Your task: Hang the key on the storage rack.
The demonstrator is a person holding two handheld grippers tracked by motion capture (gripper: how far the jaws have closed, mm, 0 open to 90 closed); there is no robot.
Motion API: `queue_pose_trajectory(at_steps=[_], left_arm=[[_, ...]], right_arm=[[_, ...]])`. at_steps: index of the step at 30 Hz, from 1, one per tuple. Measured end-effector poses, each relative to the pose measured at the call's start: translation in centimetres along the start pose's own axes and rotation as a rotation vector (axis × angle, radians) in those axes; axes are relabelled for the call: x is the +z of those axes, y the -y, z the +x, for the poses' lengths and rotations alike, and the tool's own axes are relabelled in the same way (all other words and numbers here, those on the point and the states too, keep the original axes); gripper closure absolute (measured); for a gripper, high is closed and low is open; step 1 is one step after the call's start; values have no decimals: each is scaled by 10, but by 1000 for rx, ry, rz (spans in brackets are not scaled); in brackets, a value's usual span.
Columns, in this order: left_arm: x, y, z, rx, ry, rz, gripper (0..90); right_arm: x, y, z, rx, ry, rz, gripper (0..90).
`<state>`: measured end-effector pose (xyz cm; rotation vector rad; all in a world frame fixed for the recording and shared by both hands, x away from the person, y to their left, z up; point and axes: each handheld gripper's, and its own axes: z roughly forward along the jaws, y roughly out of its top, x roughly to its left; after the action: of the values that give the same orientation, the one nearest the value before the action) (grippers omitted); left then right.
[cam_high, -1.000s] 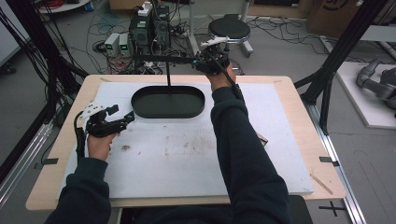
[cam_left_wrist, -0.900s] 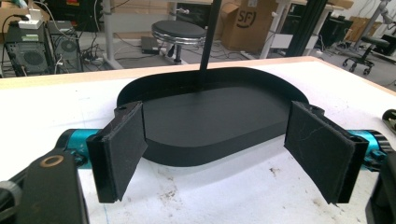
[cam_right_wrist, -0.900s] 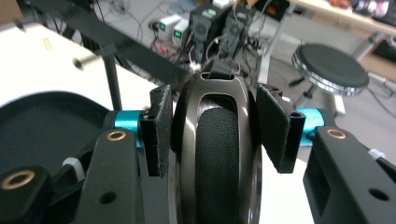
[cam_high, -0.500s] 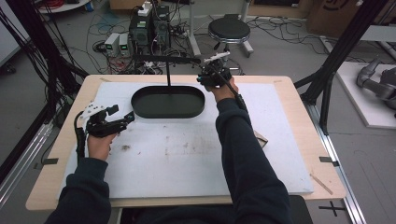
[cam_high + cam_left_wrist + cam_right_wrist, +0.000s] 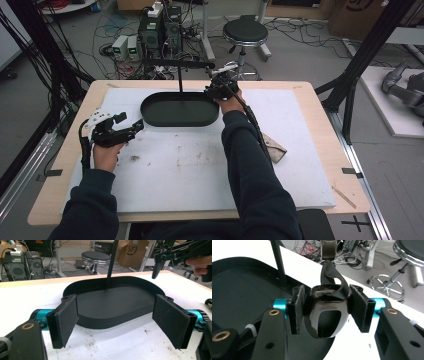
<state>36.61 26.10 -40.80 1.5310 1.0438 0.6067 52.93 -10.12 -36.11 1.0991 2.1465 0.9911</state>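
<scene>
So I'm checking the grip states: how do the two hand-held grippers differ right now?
The left hand-held gripper stands open with nothing between its pads, low over the white mat. The right hand-held gripper is shut on a glossy black buckle at the black tray's far end. Both have black pads.

**Black on white, with flashes of teal**

The oval tray [image 5: 180, 120] is matt black all over, and so is the upright post [image 5: 180, 75] rising from it. Under it, a white mat [image 5: 200, 160] flecked with brownish smudges, on a pale wood table [image 5: 330, 125]. The left gripper [image 5: 115, 320] shows black pads and teal hubs. The right gripper [image 5: 325, 312] matches, black with teal, brass-coloured rivets, and it clamps a glossy black buckle [image 5: 325, 315] on a black strap [image 5: 332, 275]. Both sleeves [image 5: 255, 180] are dark navy.
</scene>
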Motion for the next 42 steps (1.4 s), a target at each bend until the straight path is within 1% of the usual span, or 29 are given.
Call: queue_pose_trajectory(at_steps=[1,4,7,9,11,12,13,14,16,17,19,20,21,22,24,25,26,27,28,29,30,31,32,34,36,37,39,41,42], left_arm=[[0,0,0,0,0,-1,205],[-1,0,0,2,-2,-4,205],[-1,0,1,-2,-1,-3,205],[-1,0,1,-2,1,-2,205],[-1,-1,1,-4,2,-8,205],[-2,-1,1,-6,4,-12,205],[-2,-1,1,-8,9,-19,205],[-3,-2,1,-5,10,-29,205],[-4,-3,0,-1,11,-42,205],[-4,-4,0,2,13,-48,205],[-5,-5,-1,5,15,-57,191],[-5,-6,-1,4,18,-60,190],[-5,-6,-1,6,19,-61,188],[-5,-6,-1,5,19,-61,186],[-5,-5,0,4,19,-54,184],[-5,-5,0,6,18,-51,183],[-4,-5,-1,6,19,-49,183],[-4,-5,-1,7,18,-49,183],[-4,-5,-2,10,17,-47,183],[-4,-5,-2,12,18,-48,183],[-3,-5,-2,12,19,-43,183],[-3,-5,-2,17,17,-40,183],[-3,-5,-2,15,15,-39,183],[-4,-5,-3,16,13,-38,183],[-4,-5,-3,18,13,-41,183],[-4,-5,-3,19,12,-41,183],[-4,-5,-3,20,9,-32,183],[-2,-4,-4,18,10,-32,183],[-2,-4,-4,25,10,-28,183]], right_arm=[[1,0,1,-1,21,-2,480],[0,0,2,-8,39,-12,444],[-6,-1,1,-6,40,-24,412],[-12,-2,-2,1,34,-36,390],[-19,-2,-8,6,27,-40,333],[-22,-2,-11,7,19,-22,289],[-26,-2,-15,-5,16,-8,270],[-30,-1,-18,-13,12,-1,261],[-45,1,-28,-26,-3,0,237],[-52,2,-33,-22,-16,2,221],[-66,5,-41,-22,-44,0,217],[-77,10,-46,-25,-65,-14,217],[-85,15,-50,-40,-82,-39,220],[-93,21,-54,-56,-87,-49,220],[-108,32,-63,-55,-91,-22,212],[-113,37,-66,-57,-89,-28,212],[-123,46,-70,-63,-91,-49,212],[-131,53,-74,-64,-95,-58,210],[-137,60,-76,-63,-96,-51,206],[-143,68,-78,-60,-96,-64,206],[-149,77,-80,-59,-107,-68,204],[-153,84,-81,-52,-102,-46,204],[-158,94,-82,-53,-98,-61,204],[-165,111,-83,-36,-104,-63,203],[-170,128,-84,-24,-93,-60,203],[-171,135,-85,-14,-90,-61,203],[-175,153,-88,5,-73,-58,203],[-176,164,-89,12,-68,-48,203],[-176,169,-90,12,-62,-37,203]])
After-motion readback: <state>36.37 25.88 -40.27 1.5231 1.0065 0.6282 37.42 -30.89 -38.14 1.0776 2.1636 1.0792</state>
